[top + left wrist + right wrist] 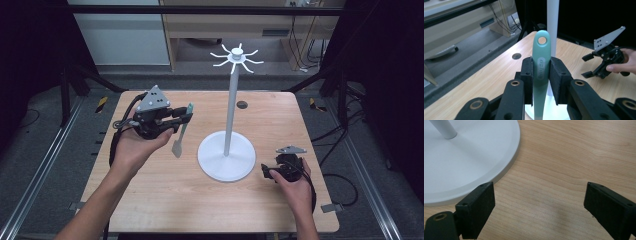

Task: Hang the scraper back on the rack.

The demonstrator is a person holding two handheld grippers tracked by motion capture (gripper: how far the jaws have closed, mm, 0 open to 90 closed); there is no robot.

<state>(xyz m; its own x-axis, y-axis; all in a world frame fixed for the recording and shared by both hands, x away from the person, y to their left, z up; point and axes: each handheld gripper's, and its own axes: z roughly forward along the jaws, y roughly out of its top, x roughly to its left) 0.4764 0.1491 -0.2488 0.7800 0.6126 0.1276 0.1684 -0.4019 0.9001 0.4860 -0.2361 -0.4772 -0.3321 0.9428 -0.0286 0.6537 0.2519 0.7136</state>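
Left pads: clamped tight on the teal handle, one black pad on each side, just below the hanging hole.
Left gripper: held up off the table at the left, jaws pointing right toward the stand, grey plate on top.
Spatula: mint-green handle pinched near its top end, pale blade hanging down and tilted a bit, clear of the wood as far as I could tell. In the left gripper view the handle stood straight up between the pads with the pole right behind it.
Right pads: spread wide apart, nothing but bare wood between them.
Right gripper: sat low at the near right, jaws aimed left at the stand's base, just beside its rim.
Stand: white round base about mid-table, thin pole going up to a ring of curved hooks at the top.
Table: light wood, small dark round hole near the far edge.
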